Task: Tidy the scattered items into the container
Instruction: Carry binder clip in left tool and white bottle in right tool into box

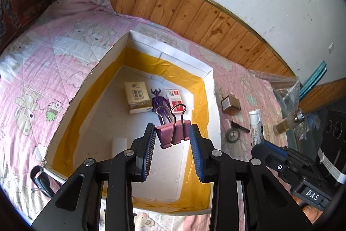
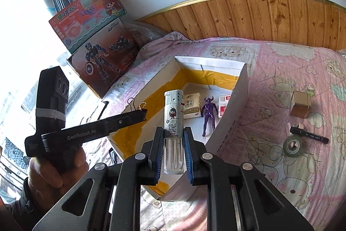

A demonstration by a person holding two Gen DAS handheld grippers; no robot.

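Observation:
My left gripper (image 1: 172,129) is shut on a pink binder clip (image 1: 173,135), held over the open white box (image 1: 207,79) with its yellow-taped inner walls. My right gripper (image 2: 173,130) is shut on a white lighter (image 2: 173,116), held upright above the box's near corner (image 2: 237,88). Inside the box lie a tissue pack (image 1: 137,100), a purple figure (image 1: 160,101) and a small red-and-white box (image 1: 175,102). Seen from the right wrist, the left gripper (image 2: 143,113) reaches in from the left, a hand (image 2: 60,166) around its grip. The right gripper (image 1: 259,146) with the lighter (image 1: 256,125) shows in the left wrist view.
On the pink quilt right of the box lie a gold cube box (image 2: 300,105), a black marker (image 2: 309,135) and a tape roll (image 2: 293,145). A glass bottle (image 1: 287,122) lies further right. Toy boxes (image 2: 97,36) stand at the bed's head. A black clip (image 1: 40,179) lies left of the box.

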